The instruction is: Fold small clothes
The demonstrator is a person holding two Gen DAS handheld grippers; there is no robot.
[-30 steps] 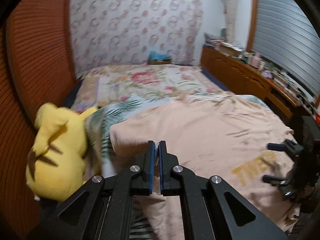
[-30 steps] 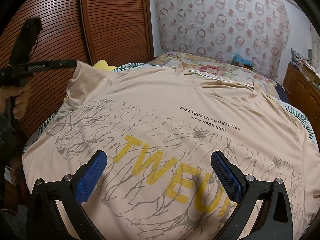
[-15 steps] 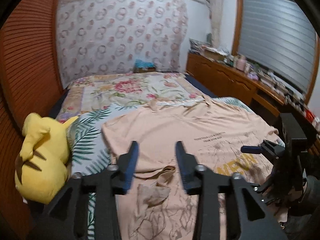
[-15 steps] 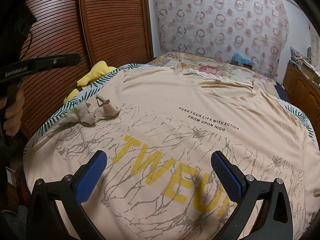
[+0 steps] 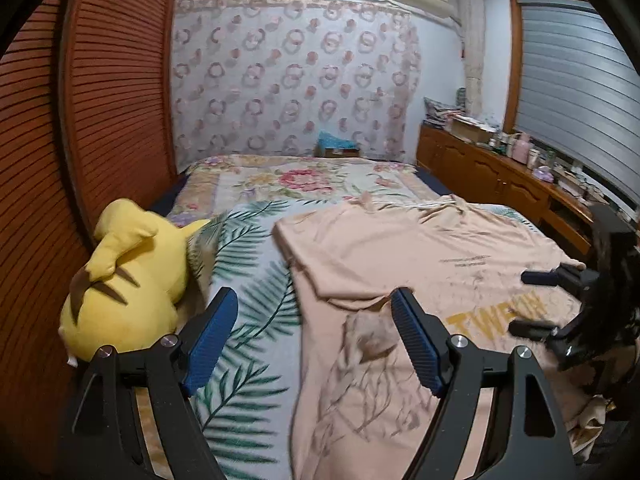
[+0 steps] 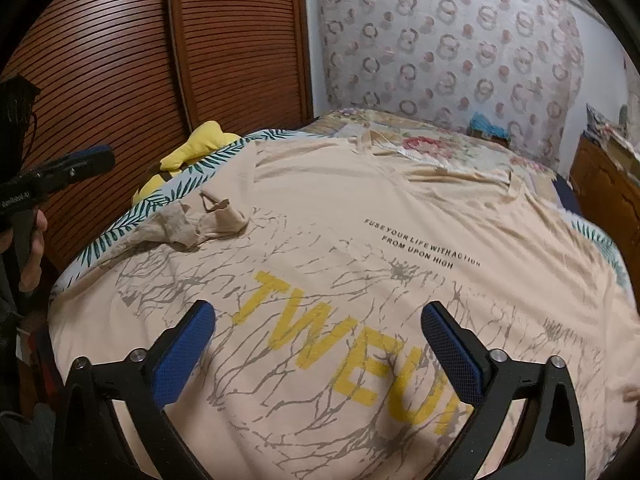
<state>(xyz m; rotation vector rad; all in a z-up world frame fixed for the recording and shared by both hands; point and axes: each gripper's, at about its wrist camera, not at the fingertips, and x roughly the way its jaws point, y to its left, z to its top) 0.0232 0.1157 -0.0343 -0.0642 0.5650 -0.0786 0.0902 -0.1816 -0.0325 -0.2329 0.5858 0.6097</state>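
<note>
A peach T-shirt [image 6: 360, 248] with yellow letters and grey branch print lies spread on the bed, also in the left wrist view [image 5: 420, 264]. Its left sleeve [image 6: 200, 226] lies folded inward and crumpled on the shirt body; it shows in the left wrist view [image 5: 372, 340] too. My left gripper [image 5: 314, 320] is open and empty, above the shirt's left edge; it shows at the left of the right wrist view [image 6: 68, 172]. My right gripper [image 6: 320, 334] is open and empty over the shirt's lower front, and appears in the left wrist view [image 5: 544, 300].
A yellow plush toy [image 5: 124, 276] lies at the bed's left edge against the wooden slatted wardrobe [image 5: 100, 120]. A leaf-print sheet [image 5: 248, 304] and floral quilt [image 5: 304, 184] cover the bed. A wooden cabinet with clutter [image 5: 500, 176] runs along the right.
My left gripper opened and let go of the sleeve, which dropped crumpled onto the shirt; the gripper then drew back to the left. The right gripper has barely moved.
</note>
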